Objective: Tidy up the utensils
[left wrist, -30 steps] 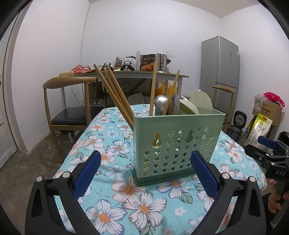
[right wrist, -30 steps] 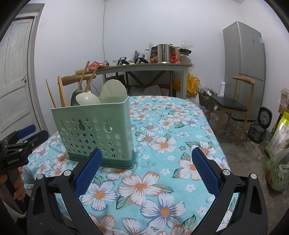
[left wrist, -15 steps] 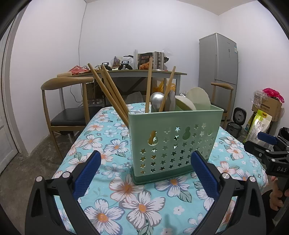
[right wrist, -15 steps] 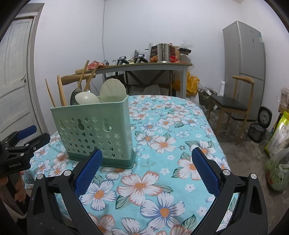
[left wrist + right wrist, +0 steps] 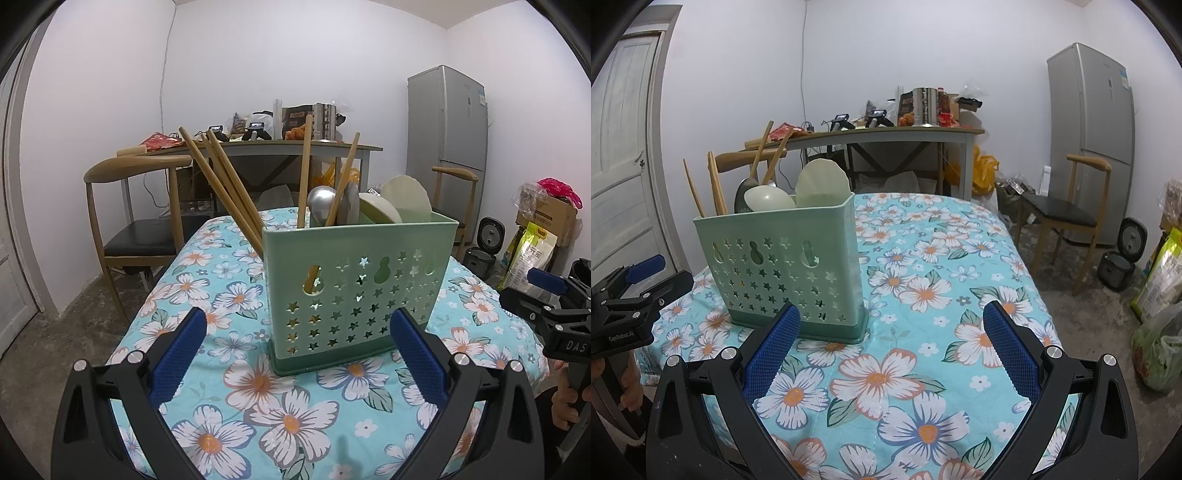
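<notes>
A green perforated utensil holder (image 5: 354, 288) stands upright on the floral tablecloth (image 5: 236, 295). It holds wooden chopsticks (image 5: 221, 184), a metal ladle (image 5: 321, 201) and pale spoons (image 5: 404, 199). My left gripper (image 5: 295, 350) is open and empty, just in front of the holder. My right gripper (image 5: 890, 343) is open and empty, near the holder's right corner (image 5: 783, 266). The chopsticks (image 5: 714, 188) and spoons (image 5: 822, 184) also show in the right wrist view. Each gripper shows at the edge of the other's view.
A wooden chair (image 5: 136, 221) and a cluttered desk (image 5: 280, 147) stand behind the table. A grey fridge (image 5: 447, 144) is at the back right, with bags and a rice cooker (image 5: 480, 254) on the floor. Another chair (image 5: 1067, 218) stands to the right.
My left gripper has drifted slightly right and back, so the holder sits a little more to the left in its view. The right gripper has barely moved. Both stay open.
</notes>
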Tool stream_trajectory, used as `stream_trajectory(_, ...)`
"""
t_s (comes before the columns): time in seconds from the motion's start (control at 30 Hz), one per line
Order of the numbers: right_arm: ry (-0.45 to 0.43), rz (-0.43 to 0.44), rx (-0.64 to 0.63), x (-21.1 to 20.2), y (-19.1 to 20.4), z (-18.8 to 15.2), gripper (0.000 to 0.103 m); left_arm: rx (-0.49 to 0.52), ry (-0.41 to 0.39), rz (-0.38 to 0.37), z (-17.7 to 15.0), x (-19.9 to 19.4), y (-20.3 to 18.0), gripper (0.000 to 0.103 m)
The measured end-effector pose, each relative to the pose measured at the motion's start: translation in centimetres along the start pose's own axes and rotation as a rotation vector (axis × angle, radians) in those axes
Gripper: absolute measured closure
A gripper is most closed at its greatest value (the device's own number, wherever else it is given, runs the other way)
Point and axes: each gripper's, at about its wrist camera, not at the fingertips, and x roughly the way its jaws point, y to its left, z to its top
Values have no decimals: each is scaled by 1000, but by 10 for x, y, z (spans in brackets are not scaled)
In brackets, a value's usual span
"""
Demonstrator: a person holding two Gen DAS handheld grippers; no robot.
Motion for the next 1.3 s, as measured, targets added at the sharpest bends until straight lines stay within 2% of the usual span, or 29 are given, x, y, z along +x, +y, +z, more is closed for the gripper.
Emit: stream_trajectory(1.3,3,1,2,3,-1,-3,8,10,-10,38,1,-2,0,6)
